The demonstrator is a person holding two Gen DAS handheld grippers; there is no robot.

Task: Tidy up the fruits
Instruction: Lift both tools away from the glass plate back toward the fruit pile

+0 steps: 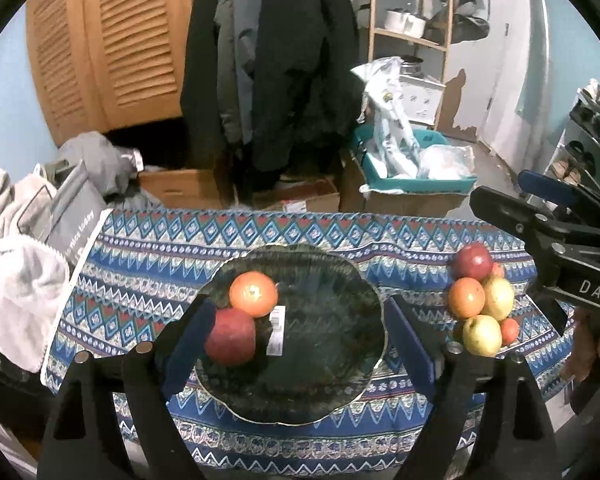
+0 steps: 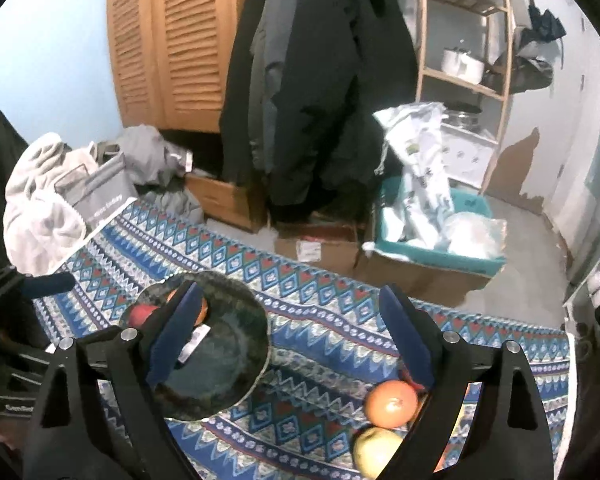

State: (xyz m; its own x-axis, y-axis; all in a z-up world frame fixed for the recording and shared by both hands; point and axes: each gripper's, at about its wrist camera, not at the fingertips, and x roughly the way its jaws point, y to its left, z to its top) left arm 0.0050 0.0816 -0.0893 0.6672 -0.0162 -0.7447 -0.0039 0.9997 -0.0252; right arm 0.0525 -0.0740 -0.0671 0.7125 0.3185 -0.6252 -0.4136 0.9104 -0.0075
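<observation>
A dark green glass plate [image 1: 332, 360] sits mid-table on a patterned blue cloth [image 1: 148, 276]. An orange [image 1: 254, 294] and a red apple [image 1: 230, 342] lie on the plate's left side. My left gripper [image 1: 300, 344] hangs above the plate, open, with nothing between its blue pads. Right of the plate lies a pile: a red apple [image 1: 472, 260], an orange [image 1: 466, 297], two yellow apples [image 1: 482, 335] and smaller reddish fruit. My right gripper [image 2: 292, 332] is open above the cloth between plate [image 2: 228, 364] and pile; an orange [image 2: 392, 404] and a yellow apple [image 2: 376, 452] lie by its right finger.
Grey and white laundry with a grey bin [image 1: 72, 216] crowds the table's left end. Beyond the far edge stand cardboard boxes [image 1: 300, 196], a teal crate of bags [image 1: 416, 168], hanging coats [image 1: 284, 60] and a wooden shelf [image 1: 412, 8]. A white label [image 1: 276, 330] lies on the plate.
</observation>
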